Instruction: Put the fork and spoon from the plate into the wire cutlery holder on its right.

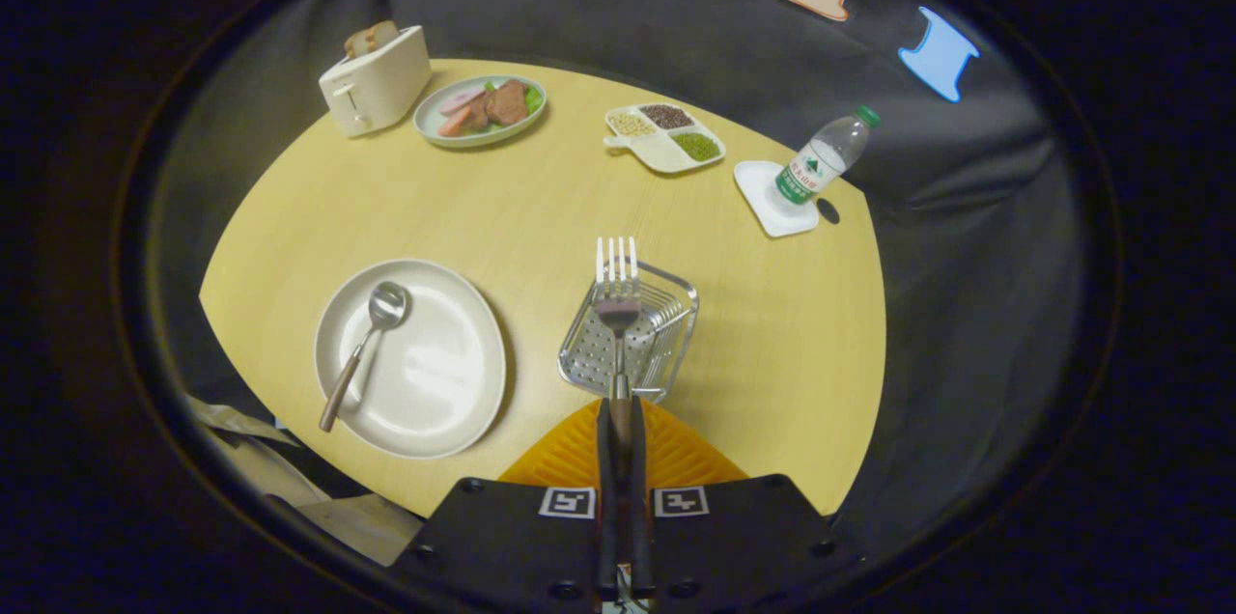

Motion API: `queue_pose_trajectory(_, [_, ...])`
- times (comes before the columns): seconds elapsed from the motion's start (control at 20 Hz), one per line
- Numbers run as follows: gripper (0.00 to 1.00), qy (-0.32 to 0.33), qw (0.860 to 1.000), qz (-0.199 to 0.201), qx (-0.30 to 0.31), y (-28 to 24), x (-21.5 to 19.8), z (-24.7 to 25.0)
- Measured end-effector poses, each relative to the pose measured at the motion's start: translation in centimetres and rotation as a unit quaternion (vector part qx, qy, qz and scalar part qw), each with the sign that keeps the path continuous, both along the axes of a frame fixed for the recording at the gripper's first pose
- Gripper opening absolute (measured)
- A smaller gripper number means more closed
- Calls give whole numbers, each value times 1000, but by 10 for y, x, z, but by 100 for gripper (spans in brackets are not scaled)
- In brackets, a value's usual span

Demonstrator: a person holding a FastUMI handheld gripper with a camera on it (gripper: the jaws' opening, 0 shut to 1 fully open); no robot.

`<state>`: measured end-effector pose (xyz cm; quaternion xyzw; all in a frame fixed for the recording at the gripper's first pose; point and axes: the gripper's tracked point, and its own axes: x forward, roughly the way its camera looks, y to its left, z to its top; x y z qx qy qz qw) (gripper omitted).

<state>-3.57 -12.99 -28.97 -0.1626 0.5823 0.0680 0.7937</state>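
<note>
Working from left to right across the table (541, 209), we note first the toaster (377, 81) at the far left, with bread in its slots, and just right of it a plate of food (480, 110); neither belongs to the task. Nearer to us on the left sits the plate (410, 355), and on it lies the spoon (365, 349), bowl pointing away and handle angled toward the near edge — it has not yet been collected. At the centre we hold the fork (616, 305) in the gripper (618, 440): the two fingers are closed tight against the handle from either side, with almost no gap, and the tines point away from us. We judge that this grip at the handle end keeps the tines free to lead into the wire cutlery holder (632, 336), which stands just right of the plate. The fork lines up over the holder, though we cannot tell whether it hangs above the holder or already reaches into it. The gripper points forward and down at the table, centred on the holder, so the fork would need tipping toward upright to drop in cleanly. Farther right stand a divided dish (666, 136) of grains and a water bottle (826, 160) on a coaster (772, 199).
</note>
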Motion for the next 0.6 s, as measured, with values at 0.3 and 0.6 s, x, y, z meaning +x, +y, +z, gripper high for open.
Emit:
queue_pose_trajectory(0.3, [10,32,999,-4,-7,-11,-4,-12])
queue_pose_trajectory(0.6, [29,6,1000,-22,15,-6,11,-9])
